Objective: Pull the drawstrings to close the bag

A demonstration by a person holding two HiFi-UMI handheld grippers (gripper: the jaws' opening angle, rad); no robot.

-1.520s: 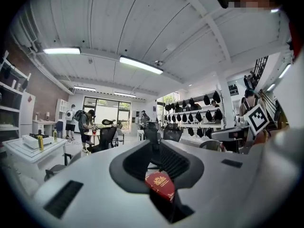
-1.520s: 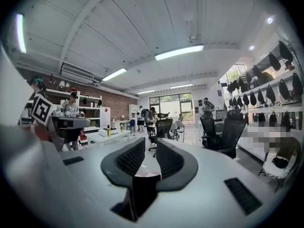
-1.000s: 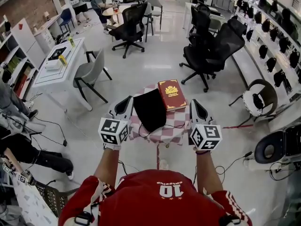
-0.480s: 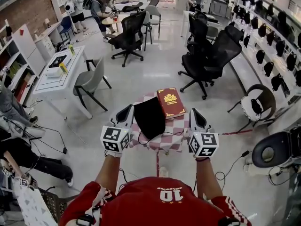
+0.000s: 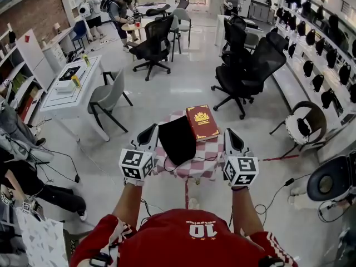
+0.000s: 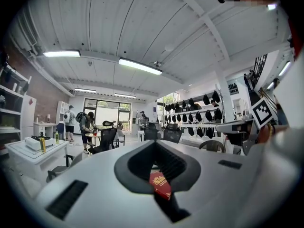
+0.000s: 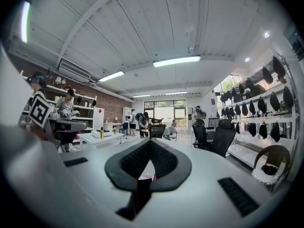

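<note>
A black drawstring bag (image 5: 177, 139) lies flat on a small table with a red-and-white checked cloth (image 5: 207, 150). Its thin dark drawstrings (image 5: 207, 159) trail loose over the cloth toward the near edge. My left gripper (image 5: 149, 131) hovers at the bag's left side, pointing level, jaws together with nothing seen between them. My right gripper (image 5: 229, 132) hovers off the table's right edge, apart from the bag, its jaws also together. In the left gripper view the shut left gripper (image 6: 154, 142) frames a red book (image 6: 160, 185). The right gripper view shows my right gripper (image 7: 149, 140) shut.
The red book (image 5: 201, 122) with a gold emblem lies on the table to the right of the bag, touching it. Black office chairs (image 5: 245, 65) stand beyond, a white desk (image 5: 67, 82) and grey chair (image 5: 108, 93) to the left, cables on the floor. People stand at the far back.
Both grippers stay at nearly the same places beside the table. The head view has shifted slightly; the bag, strings and book lie as before.
</note>
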